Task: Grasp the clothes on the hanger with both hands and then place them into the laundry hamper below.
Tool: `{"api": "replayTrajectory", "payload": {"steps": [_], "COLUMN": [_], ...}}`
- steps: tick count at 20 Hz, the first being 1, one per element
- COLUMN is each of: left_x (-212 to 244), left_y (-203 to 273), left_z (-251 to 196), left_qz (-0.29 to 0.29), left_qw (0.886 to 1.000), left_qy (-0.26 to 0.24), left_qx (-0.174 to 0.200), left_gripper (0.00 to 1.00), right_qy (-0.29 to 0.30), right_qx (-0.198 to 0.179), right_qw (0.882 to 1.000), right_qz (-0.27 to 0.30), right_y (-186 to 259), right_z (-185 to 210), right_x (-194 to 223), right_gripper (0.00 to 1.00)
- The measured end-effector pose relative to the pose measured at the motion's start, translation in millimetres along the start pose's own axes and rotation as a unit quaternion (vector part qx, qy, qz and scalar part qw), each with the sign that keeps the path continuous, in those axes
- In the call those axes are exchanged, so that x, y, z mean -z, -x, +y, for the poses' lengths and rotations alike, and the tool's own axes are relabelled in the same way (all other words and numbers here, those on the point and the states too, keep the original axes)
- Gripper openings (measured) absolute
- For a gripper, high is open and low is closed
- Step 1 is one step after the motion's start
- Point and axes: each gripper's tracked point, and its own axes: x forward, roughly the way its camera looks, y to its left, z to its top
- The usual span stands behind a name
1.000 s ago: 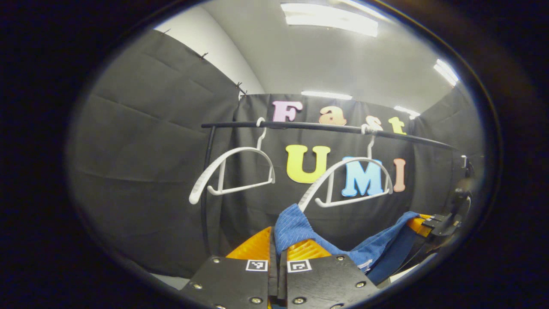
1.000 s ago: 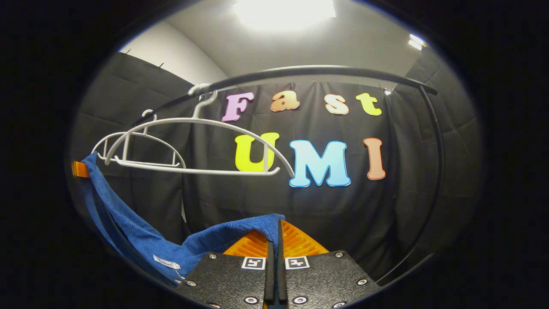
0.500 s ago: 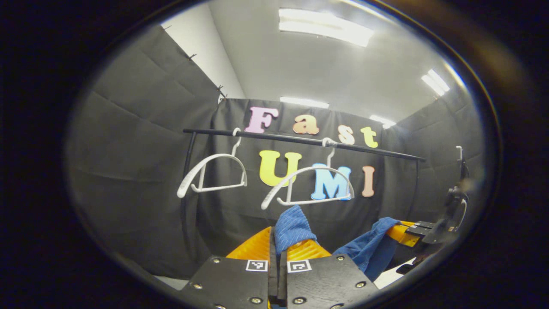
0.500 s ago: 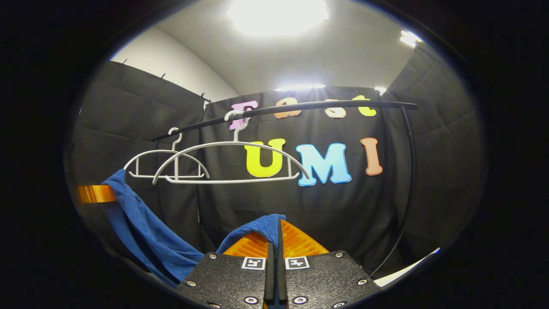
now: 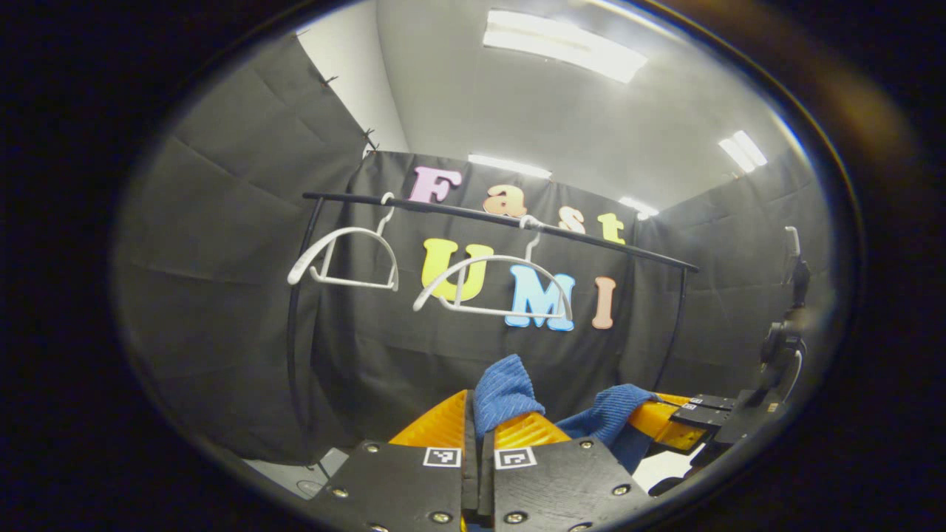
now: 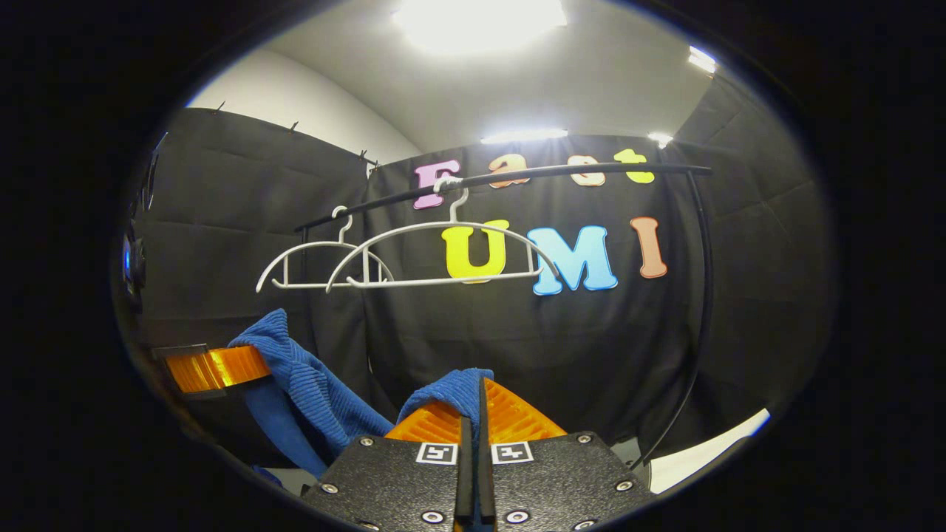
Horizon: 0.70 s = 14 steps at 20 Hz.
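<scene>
Glaring ceiling lights, fisheye-warped edges

Both tongs clamped closed

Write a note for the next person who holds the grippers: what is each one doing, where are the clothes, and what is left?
Left gripper: shut on one end of the blue cloth.
Right gripper: shut on the other end; the cloth sags between them.
Both white hangers hang bare on the black rail.
Done: cloth grasped with both grippers and off its hanger.
Left: lower it into the hamper below and let go.
</scene>
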Motion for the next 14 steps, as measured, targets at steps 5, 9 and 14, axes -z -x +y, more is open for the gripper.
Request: {"api": "replayTrajectory", "payload": {"steps": [5,9,14], "left_x": [57,107,164], "left_y": [19,26,29], "left_z": [-2,5,18], "left_qz": [0.039,0.084,0.140], "left_qw": [0.999,0.996,0.989], "left_qy": [-0.010,-0.015,-0.029], "left_qx": [-0.007,-0.015,-0.027], "left_gripper": [0.01,0.01,0.01], "right_qy": [-0.007,-0.018,-0.009], "right_qx": [-0.013,-0.013,-0.005], "right_qw": [0.999,0.995,0.988], "right_qz": [0.051,0.097,0.156], "right_y": [10,16,24], "right_z": [8,8,0], "right_x": [51,100,153], "right_gripper": [0.02,0.02,0.02]}}
